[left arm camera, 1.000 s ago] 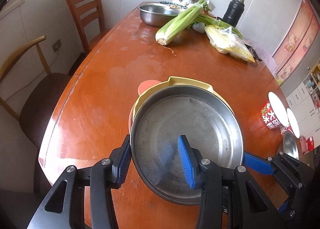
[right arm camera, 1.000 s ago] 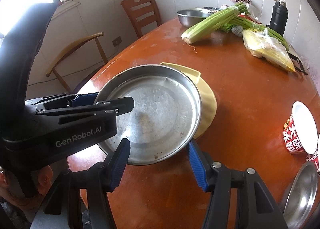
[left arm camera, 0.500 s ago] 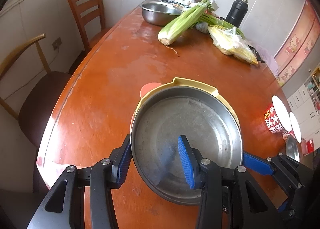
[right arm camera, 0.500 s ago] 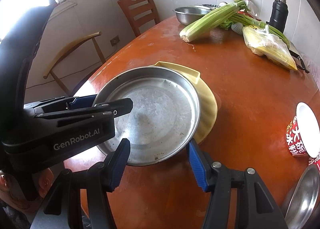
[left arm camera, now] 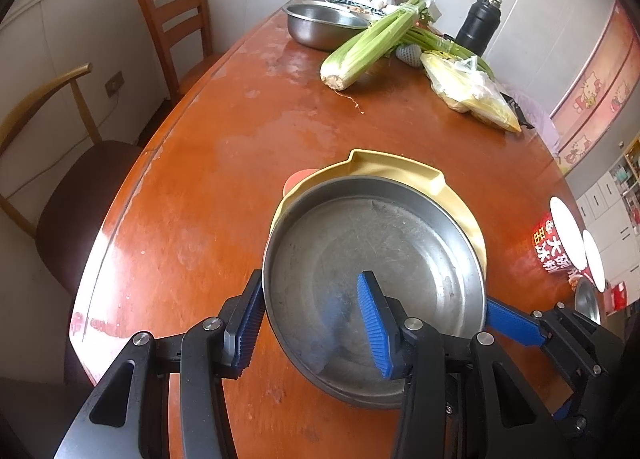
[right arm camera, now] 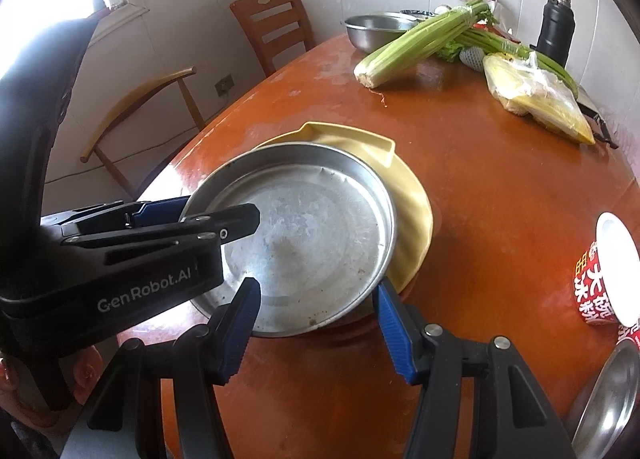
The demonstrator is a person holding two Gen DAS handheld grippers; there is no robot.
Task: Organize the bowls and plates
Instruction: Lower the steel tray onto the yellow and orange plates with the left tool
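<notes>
Table (left arm camera: 248,147) first: round, orange-brown, and the stack sits near my edge of it. Stack so far, bottom up: a pink plate (left arm camera: 297,180), barely a sliver showing, a yellow plastic plate (left arm camera: 400,167) with a square tab handle, then the steel pan-plate (left arm camera: 376,255) on top, overhanging toward me and off-centre on the yellow one. Looks like that step is roughly done, just needs centring. Still loose on the right: red instant-noodle bowls (right arm camera: 600,279) and another steel dish (right arm camera: 608,403) at the frame edge; the big steel basin (left arm camera: 324,25) sits far back by the celery (left arm camera: 372,45). Steel plate is scuffed, dull, with specks of residue and a shallow raised rim. My left gripper (left arm camera: 316,323) straddles its near rim, jaws just eased wider, pads not clearly pressing. My right gripper (right arm camera: 316,329) is spread at the rim's other side, one finger over the plate, one outside; nothing pinched.
</notes>
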